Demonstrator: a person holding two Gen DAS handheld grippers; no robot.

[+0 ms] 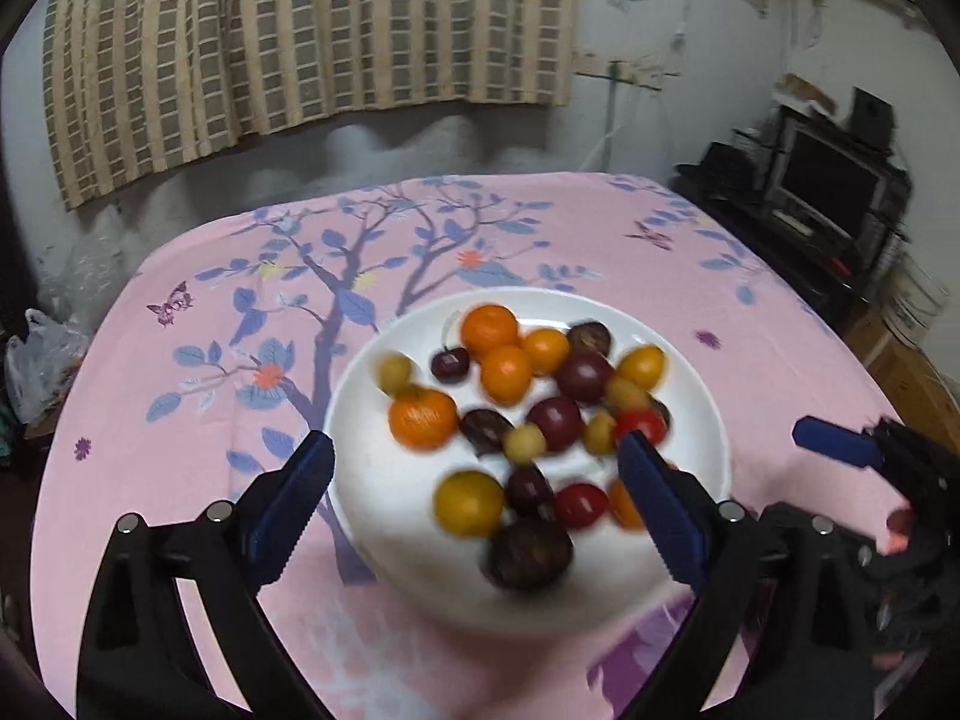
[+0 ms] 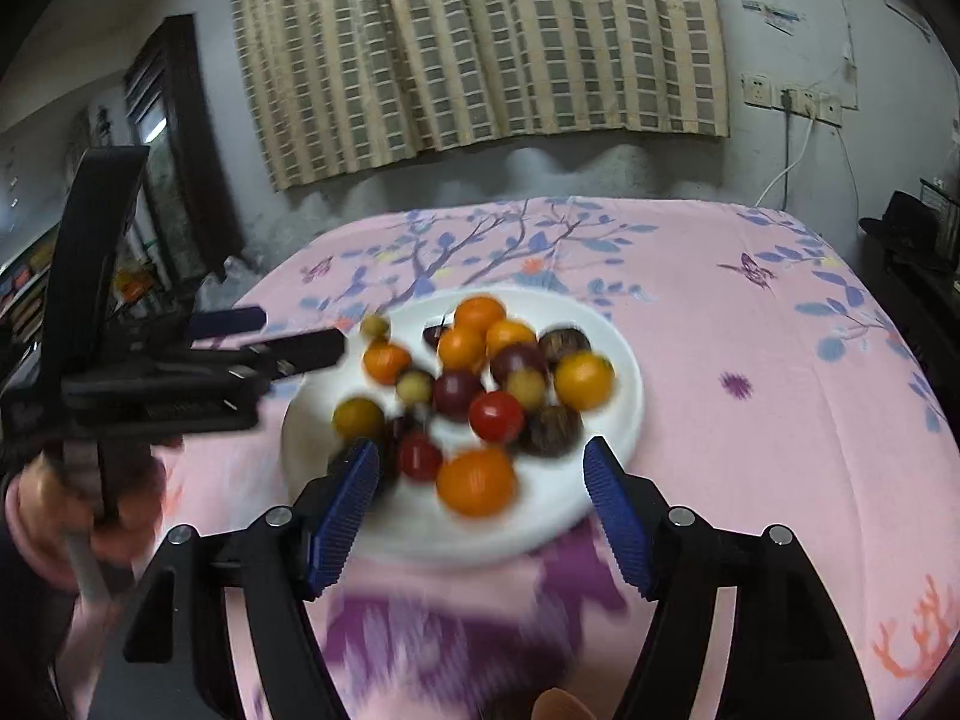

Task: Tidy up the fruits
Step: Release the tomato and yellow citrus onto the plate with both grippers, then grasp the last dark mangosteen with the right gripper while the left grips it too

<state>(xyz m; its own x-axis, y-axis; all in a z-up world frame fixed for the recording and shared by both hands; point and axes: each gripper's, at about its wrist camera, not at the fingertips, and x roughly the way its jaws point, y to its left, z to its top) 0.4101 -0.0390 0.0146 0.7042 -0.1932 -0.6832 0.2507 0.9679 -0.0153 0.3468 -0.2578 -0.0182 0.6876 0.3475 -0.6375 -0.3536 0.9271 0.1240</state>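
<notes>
A white plate (image 1: 372, 480) (image 2: 624, 420) sits on the pink tablecloth and holds several mixed fruits: oranges (image 1: 423, 418) (image 2: 476, 482), red tomatoes (image 1: 581, 505) (image 2: 496, 416), dark plums (image 1: 529, 552) (image 2: 551, 429), and small yellow fruits (image 1: 469, 502) (image 2: 358, 418). My left gripper (image 1: 477, 498) is open and empty, its fingers either side of the plate's near part. My right gripper (image 2: 480, 507) is open and empty over the plate's near edge. The left gripper also shows at the left of the right wrist view (image 2: 270, 336). The right gripper's blue finger (image 1: 834, 441) shows at the right of the left wrist view.
The table has a pink floral cloth (image 1: 540, 228) (image 2: 750, 360). A curtain (image 1: 300, 30) hangs on the wall behind. A TV stand (image 1: 834, 204) is at the right, plastic bags (image 1: 42, 360) at the left, and a dark cabinet (image 2: 162, 150) beyond.
</notes>
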